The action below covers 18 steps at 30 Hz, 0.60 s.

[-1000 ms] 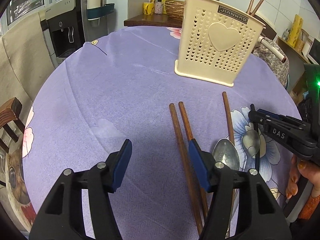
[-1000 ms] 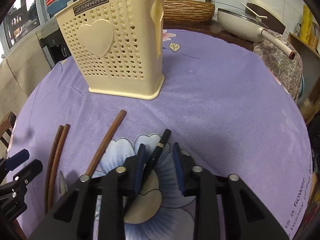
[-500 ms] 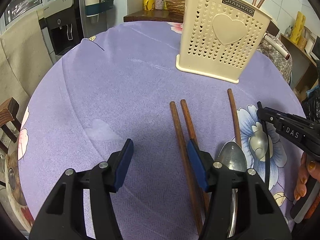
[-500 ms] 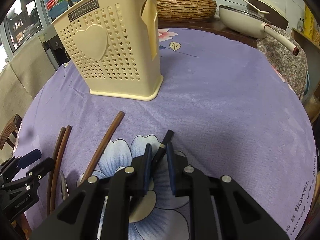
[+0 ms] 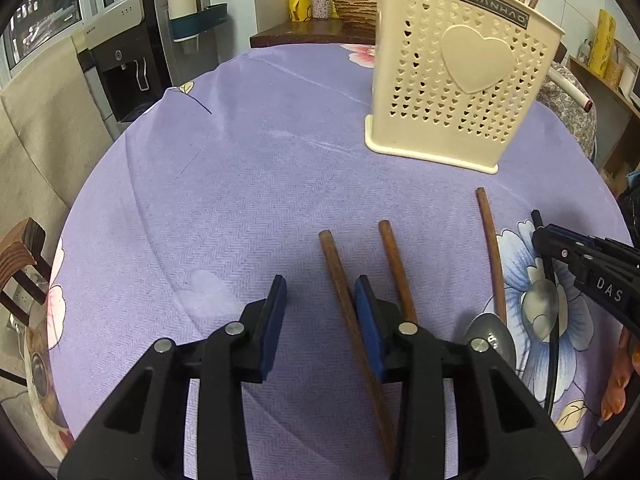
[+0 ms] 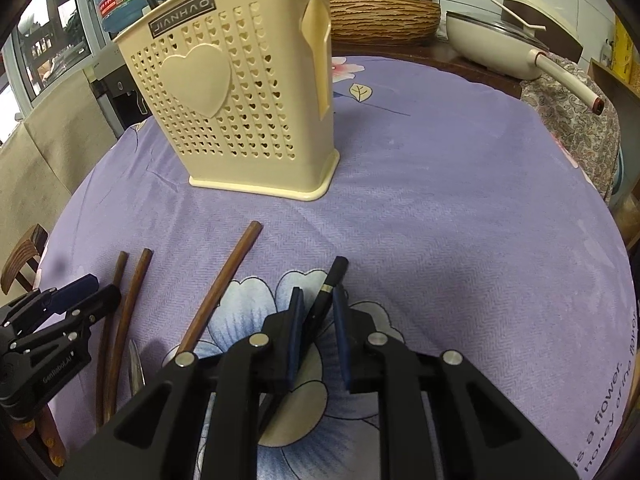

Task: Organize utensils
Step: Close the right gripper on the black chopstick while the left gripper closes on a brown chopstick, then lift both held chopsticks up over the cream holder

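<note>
A cream perforated utensil holder (image 5: 460, 76) stands on the purple tablecloth; it also shows in the right wrist view (image 6: 240, 96). Three brown chopsticks lie before it: two side by side (image 5: 340, 288) and one apart (image 5: 490, 248). A metal spoon (image 5: 490, 340) lies by them. My left gripper (image 5: 320, 300) is partly open, its jaws on either side of the leftmost chopstick. My right gripper (image 6: 316, 312) is closed around a black chopstick (image 6: 332, 284) that sticks out forward between its pads.
A wicker basket (image 6: 384, 20) and a white pan (image 6: 504, 40) sit on a counter behind the table. A water dispenser (image 5: 128, 64) stands at the far left. A wooden chair (image 5: 20, 264) is at the table's left edge.
My left gripper has narrowed and moved right, onto the leftmost brown chopstick. My right gripper has closed on the black chopstick.
</note>
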Motion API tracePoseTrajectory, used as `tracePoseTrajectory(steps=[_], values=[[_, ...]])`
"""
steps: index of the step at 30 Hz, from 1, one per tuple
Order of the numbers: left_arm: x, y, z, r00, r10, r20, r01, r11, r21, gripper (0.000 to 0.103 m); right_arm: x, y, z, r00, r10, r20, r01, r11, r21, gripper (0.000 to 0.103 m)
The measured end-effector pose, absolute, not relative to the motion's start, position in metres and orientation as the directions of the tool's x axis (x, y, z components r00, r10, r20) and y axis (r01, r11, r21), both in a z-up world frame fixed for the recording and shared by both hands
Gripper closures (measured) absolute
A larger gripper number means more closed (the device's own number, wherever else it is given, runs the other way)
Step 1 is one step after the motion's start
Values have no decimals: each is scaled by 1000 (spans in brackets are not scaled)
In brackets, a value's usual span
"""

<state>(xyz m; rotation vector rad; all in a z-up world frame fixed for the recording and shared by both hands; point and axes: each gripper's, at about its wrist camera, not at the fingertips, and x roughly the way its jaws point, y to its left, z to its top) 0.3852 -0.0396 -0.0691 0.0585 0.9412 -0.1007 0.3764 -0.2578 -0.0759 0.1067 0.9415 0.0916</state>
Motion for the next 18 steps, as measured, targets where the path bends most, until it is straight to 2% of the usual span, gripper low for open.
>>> tracePoseTrajectory(steps=[3,10,18], values=[[389,-42,-69,586,-54,-809,102,995,7,67,379,-254,-76,586,119,-801,-17,991,134,85],[396,-44,-69,597,-55,-800,78,997,-11,68,380,-240,-77,605,39,-795,15,998,61,85],[398,-51,-70,608,-45,-793,62,998,-10,91,382,-228,-79,620,29,-784,3,999,40,92]])
